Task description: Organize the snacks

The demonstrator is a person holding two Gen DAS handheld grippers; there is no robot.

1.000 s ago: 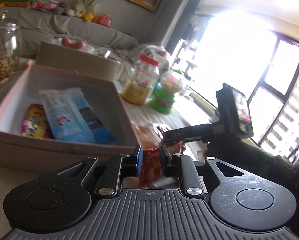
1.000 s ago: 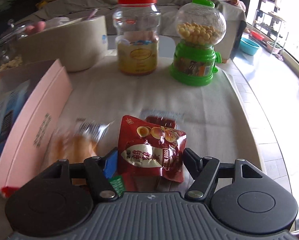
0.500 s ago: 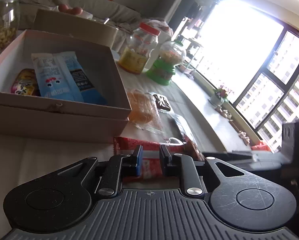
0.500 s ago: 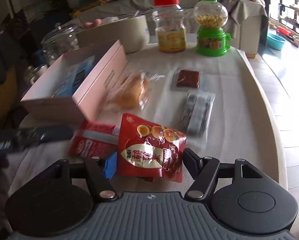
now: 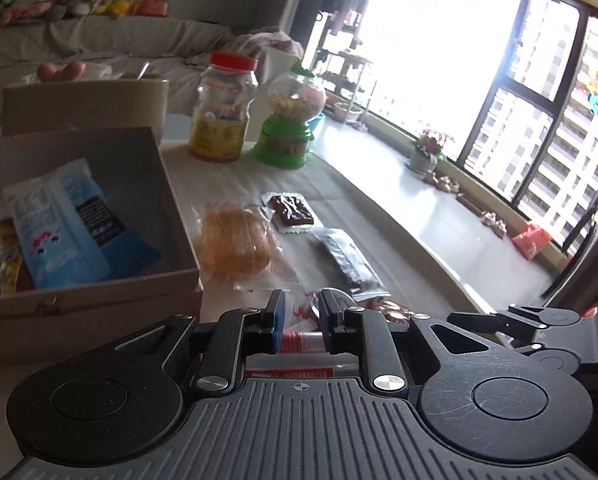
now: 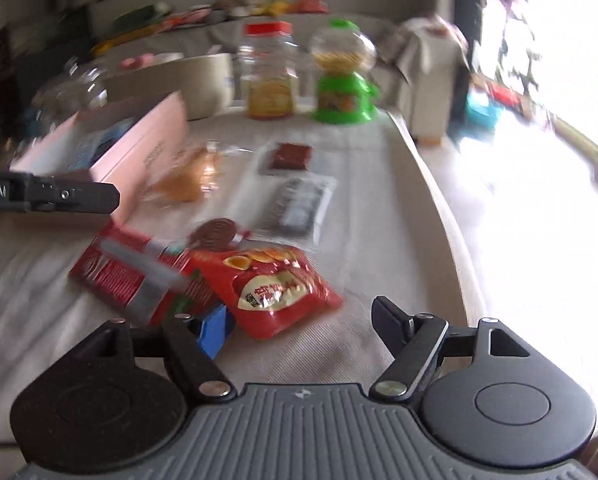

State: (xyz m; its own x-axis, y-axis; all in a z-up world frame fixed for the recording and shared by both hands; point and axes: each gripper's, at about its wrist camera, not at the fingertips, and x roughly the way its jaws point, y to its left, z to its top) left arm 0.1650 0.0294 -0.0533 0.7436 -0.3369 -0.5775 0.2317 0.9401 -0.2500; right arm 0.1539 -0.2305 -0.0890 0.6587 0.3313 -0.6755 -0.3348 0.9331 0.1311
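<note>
My left gripper (image 5: 301, 322) is shut on a red and white packet (image 5: 301, 340), which also shows low on the cloth as the red packet (image 6: 119, 276) in the right wrist view. My right gripper (image 6: 303, 326) has its jaws opening. A red egg snack bag (image 6: 275, 288) lies on the table between them, free of both pads. The pink box (image 5: 99, 296) stands at the left with a blue packet (image 5: 71, 220) inside. A wrapped bun (image 5: 235, 244), a brown square snack (image 5: 291, 210) and a dark packet (image 5: 343, 256) lie loose on the cloth.
A red-lidded jar (image 5: 223, 108), a green candy dispenser (image 5: 291, 120) and a beige bin (image 5: 83, 104) stand at the far end. A round brown disc (image 6: 215, 234) lies behind the egg bag. The table edge (image 6: 439, 208) runs along the right.
The right jaws have spread and the egg bag, held before, now lies on the table beside the red packet. The right gripper drew back along the table. The left gripper swung round, still holding its packet.
</note>
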